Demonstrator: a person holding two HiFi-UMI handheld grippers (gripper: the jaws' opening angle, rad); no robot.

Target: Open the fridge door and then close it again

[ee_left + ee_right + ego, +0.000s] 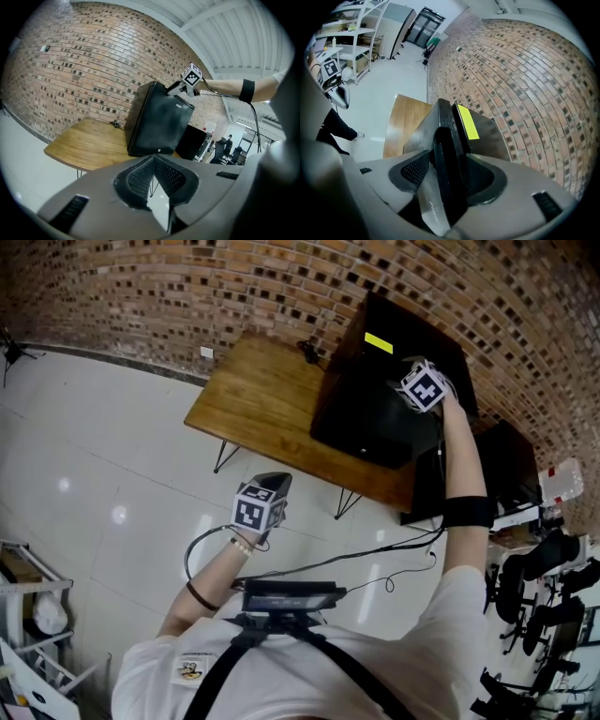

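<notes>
The fridge (370, 413) sits on the table's (253, 399) right end, by the far wall (141, 296). The right gripper (450, 173) is around the door's (443, 154) top edge. The left gripper (272, 486) is nearer and to the left, over the floor (94, 456).

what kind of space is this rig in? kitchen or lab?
Likely a lab or workshop-style office, not a home kitchen: a mini fridge sits on a wooden table by a bare brick wall, with metal shelving and what look like black office chairs on a white tiled floor.
</notes>
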